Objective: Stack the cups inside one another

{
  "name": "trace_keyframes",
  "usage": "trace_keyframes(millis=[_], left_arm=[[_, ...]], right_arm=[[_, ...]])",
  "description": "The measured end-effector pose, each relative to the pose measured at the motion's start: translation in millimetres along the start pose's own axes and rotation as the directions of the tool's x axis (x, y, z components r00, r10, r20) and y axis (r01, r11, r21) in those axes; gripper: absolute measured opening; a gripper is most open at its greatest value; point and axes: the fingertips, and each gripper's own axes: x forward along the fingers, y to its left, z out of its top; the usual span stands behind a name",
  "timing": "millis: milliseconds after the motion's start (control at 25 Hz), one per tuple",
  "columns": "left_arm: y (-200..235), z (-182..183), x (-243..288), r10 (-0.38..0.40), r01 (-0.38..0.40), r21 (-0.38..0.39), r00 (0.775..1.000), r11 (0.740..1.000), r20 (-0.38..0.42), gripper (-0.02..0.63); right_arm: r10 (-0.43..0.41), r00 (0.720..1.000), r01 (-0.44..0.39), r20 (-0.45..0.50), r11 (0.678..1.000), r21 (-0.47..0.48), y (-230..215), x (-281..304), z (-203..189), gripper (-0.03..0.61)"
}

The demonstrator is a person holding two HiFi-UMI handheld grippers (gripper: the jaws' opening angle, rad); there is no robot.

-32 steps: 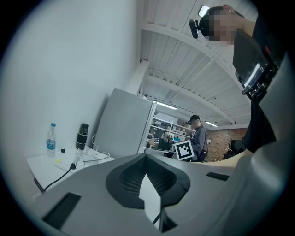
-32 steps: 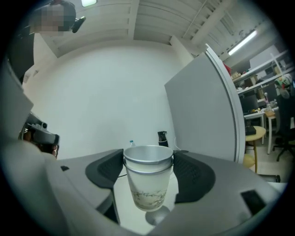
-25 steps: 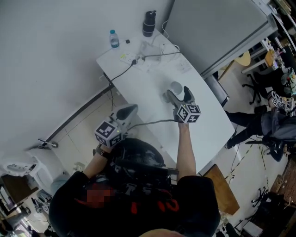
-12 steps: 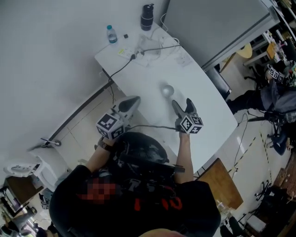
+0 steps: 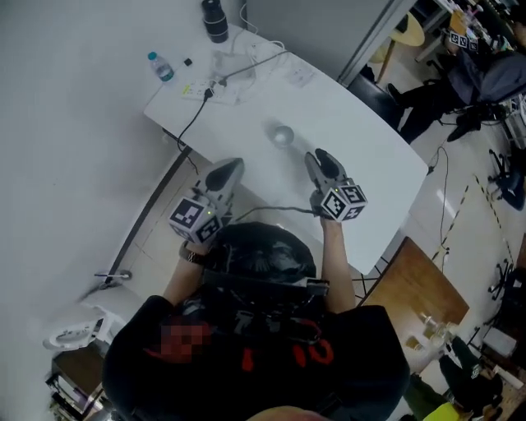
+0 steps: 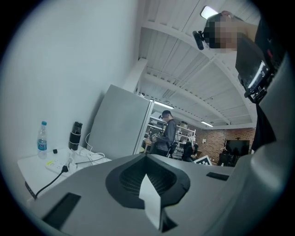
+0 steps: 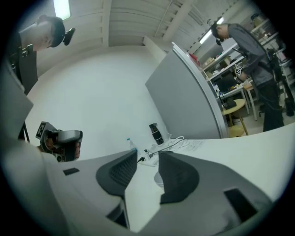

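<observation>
A pale grey cup (image 5: 282, 136) stands upright alone on the white table (image 5: 370, 189); I cannot tell whether others are nested in it. My right gripper (image 5: 316, 156) hovers over the table on the near side of the cup, apart from it. Its jaws have just been closing, and a narrow gap with nothing in it remains. In the right gripper view the cup (image 7: 158, 178) shows beyond that gripper (image 7: 147, 161), through the gap. My left gripper (image 5: 233, 165) is at the table's left edge, away from the cup, and its jaws (image 6: 146, 175) look shut on nothing.
At the table's far end stand a water bottle (image 5: 161, 67) and a dark flask (image 5: 214, 18), with a power strip and cables (image 5: 215, 82) and a sheet of paper (image 5: 297, 76). A grey partition sits behind. People are at the upper right (image 5: 472, 62). A wooden board (image 5: 415, 288) lies beside the table.
My right gripper has drawn back from the cup, which now stands free on the table, and its jaws have narrowed. The left gripper has shifted slightly, and the view has swung.
</observation>
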Motion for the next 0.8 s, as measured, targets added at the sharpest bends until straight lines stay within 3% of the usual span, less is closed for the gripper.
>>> trace_keyframes(millis=[160, 320, 520, 800], left_arm=[[-5.1, -7.7, 7.3, -0.026, 0.025, -0.009, 0.999, 1.0, -0.019, -0.009], [-11.6, -10.1, 13.7, -0.045, 0.045, -0.006, 0.999, 0.999, -0.027, -0.009], [-17.0, -15.7, 23.4, -0.09, 0.09, -0.011, 0.995, 0.996, -0.048, -0.009], [-51.3, -14.5, 45.9, -0.2, 0.201, 0.004, 0.977, 0.98, -0.077, -0.009]], right_arm=[[0.046, 0.999, -0.046, 0.028, 0.999, 0.018, 13.1, -12.1, 4.3, 0.008], [0.075, 0.996, -0.074, 0.056, 0.997, -0.024, 28.4, -21.2, 13.7, 0.006], [0.093, 0.978, -0.088, 0.186, 0.996, -0.032, 42.9, -42.0, 38.4, 0.005], [-0.022, 0.968, 0.03, 0.251, 0.999, -0.03, 37.0, -97.8, 63.9, 0.005]])
